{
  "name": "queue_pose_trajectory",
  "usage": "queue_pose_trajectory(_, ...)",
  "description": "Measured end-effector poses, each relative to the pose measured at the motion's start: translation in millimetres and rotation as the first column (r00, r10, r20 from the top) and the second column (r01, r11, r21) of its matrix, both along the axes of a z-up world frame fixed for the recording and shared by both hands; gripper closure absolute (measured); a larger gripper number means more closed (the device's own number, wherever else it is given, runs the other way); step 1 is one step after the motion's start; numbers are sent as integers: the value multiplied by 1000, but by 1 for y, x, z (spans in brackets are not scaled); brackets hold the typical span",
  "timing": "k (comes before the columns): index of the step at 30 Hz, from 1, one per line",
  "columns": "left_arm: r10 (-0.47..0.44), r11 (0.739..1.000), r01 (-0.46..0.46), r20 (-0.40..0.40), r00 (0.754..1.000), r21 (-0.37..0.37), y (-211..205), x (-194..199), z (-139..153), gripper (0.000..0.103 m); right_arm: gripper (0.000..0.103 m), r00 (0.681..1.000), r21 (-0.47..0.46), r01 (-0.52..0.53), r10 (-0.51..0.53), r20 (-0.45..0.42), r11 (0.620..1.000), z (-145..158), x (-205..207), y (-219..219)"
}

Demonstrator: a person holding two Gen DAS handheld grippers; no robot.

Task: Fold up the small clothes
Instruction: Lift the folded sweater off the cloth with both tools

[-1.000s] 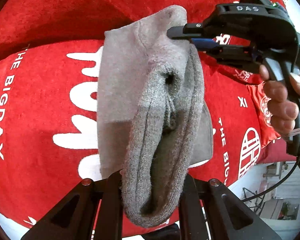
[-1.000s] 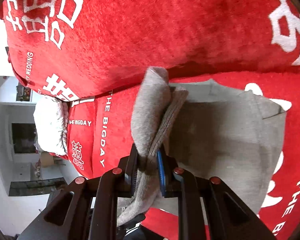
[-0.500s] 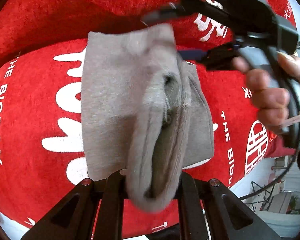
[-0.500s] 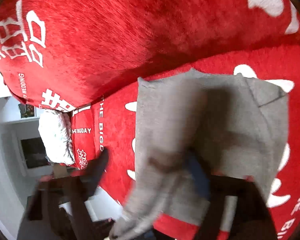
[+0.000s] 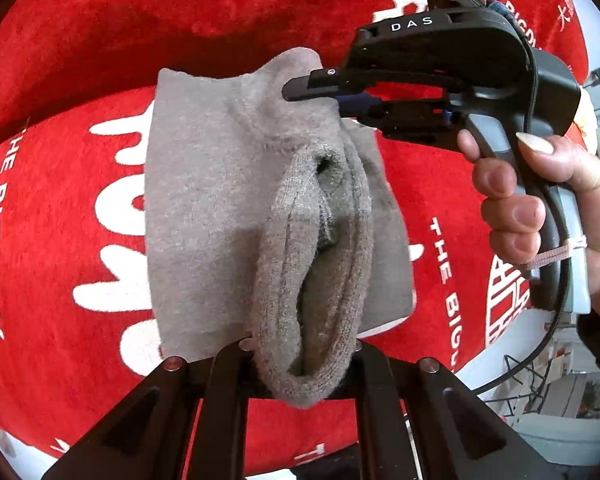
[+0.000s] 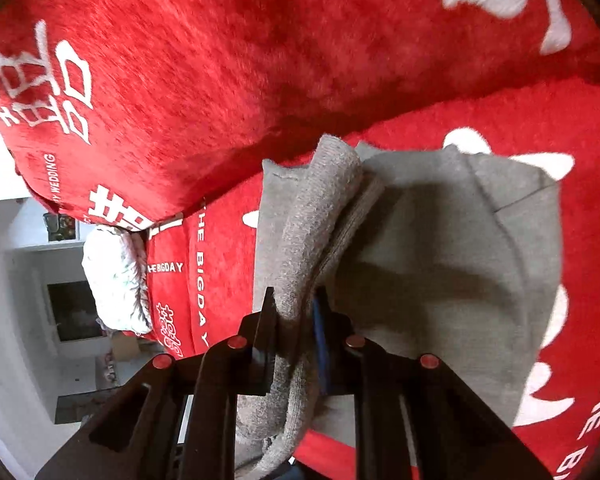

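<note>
A small grey knitted garment [image 5: 204, 208] lies partly flat on the red plush blanket [image 5: 60, 240], and a thick fold of it is lifted between both grippers. My left gripper [image 5: 304, 356] is shut on the near end of that fold. My right gripper [image 5: 312, 94] comes in from the right and grips the far top edge. In the right wrist view its jaws are closing on the bunched edge, and the right gripper [image 6: 296, 312] pinches the fabric. The rest of the grey garment [image 6: 440, 264] spreads flat to the right.
A person's hand [image 5: 540, 200] holds the right gripper's handle. The red blanket [image 6: 260, 60] with white lettering rises into a ridge behind the garment. A white cushion [image 6: 116, 276] sits at the blanket's edge, with the room floor [image 5: 560, 392] beyond.
Half a second ago the right gripper stood wide open above the far edge with the cloth released; now it pinches that edge again. The garment lies a little lower and further right in the left wrist view.
</note>
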State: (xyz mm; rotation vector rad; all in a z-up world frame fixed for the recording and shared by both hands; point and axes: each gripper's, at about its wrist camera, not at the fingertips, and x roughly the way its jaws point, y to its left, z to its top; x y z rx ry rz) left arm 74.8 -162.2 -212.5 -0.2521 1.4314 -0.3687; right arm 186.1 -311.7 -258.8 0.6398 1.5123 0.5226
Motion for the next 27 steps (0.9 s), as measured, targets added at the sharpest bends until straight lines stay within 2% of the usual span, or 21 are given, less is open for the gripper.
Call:
queue_pose_trajectory(6, -12, 1000, 11, -19, 1000, -18, -22, 6, 3, 91, 86, 1000, -7, 9, -9, 22, 1000, 5, 0, -21)
queue_pose_trajectory(11, -54, 999, 54, -23, 998, -5, -44, 8, 1, 91, 86, 999, -17, 17, -16, 31, 1000, 6, -1, -35)
queue_pose_trajectory(27, -88, 996, 88, -24, 996, 5, -89, 7, -4, 91, 86, 998, -39, 1, 2, 66, 999, 11, -7, -68)
